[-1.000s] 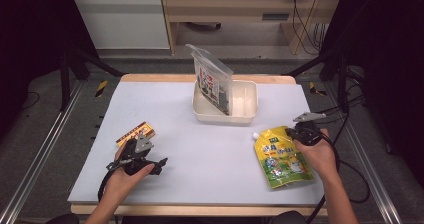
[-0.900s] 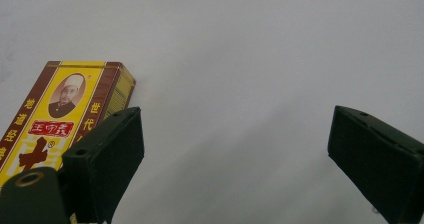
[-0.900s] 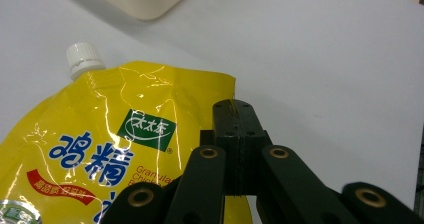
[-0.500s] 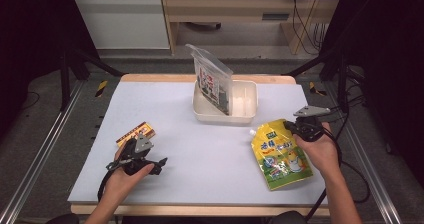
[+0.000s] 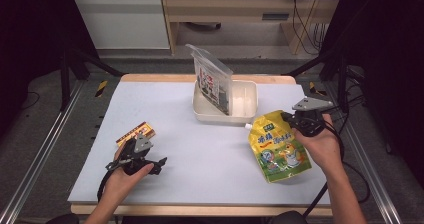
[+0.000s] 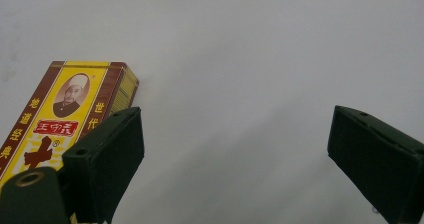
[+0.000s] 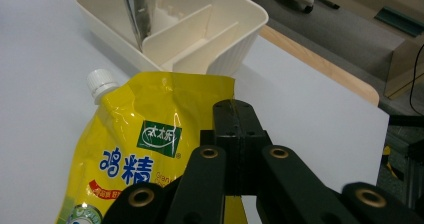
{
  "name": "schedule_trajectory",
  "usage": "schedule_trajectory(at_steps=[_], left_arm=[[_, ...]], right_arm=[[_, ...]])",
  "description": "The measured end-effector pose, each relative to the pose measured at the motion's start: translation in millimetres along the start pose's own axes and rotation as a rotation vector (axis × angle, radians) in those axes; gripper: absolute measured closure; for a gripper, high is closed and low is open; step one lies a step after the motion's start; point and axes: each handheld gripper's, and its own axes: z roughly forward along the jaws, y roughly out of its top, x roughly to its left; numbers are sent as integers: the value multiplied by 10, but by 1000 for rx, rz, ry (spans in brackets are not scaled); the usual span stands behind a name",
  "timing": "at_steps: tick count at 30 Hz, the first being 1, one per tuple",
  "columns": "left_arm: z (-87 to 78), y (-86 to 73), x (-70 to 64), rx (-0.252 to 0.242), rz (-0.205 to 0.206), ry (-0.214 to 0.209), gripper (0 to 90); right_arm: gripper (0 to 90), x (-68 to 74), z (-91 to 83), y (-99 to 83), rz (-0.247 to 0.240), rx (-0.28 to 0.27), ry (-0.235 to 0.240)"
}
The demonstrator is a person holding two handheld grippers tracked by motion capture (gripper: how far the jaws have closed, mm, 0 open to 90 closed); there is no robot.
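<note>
Glossy yellow spouted pouch (image 5: pixel 278 146) newly raised at its top edge, pinched in right tool (image 5: pixel 291 120); left tool (image 5: pixel 156 163) agape.

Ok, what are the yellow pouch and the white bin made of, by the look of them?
The yellow pouch looks like flexible glossy plastic film: it creases and shines, with a white screw cap. The white bin seems rigid moulded plastic, smooth and matte, with thin dividers. The right hand-held gripper is shut on the pouch's top edge.

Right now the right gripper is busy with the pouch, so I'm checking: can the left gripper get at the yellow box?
Probably yes: the left gripper is open, and the yellow box lies right beside one jaw on bare table.
</note>
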Motion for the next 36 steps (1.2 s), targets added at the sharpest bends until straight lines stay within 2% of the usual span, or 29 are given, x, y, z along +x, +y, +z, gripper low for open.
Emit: schedule_trajectory(at_steps=[10,25,30,36], left_arm=[[-11,0,8,-6,-3,2,78],[-22,7,7,-11,-4,-1,80],[-37,14,15,-16,-9,-4,87],[-105,73,29,-40,-13,-10,94]], right_arm=[[900,146,-56,214,-46,-41,13],[900,341,-85,443,-106,-87,51],[900,448,-102,523,-121,-111,71],[900,606,-136,633,-169,-135,102]])
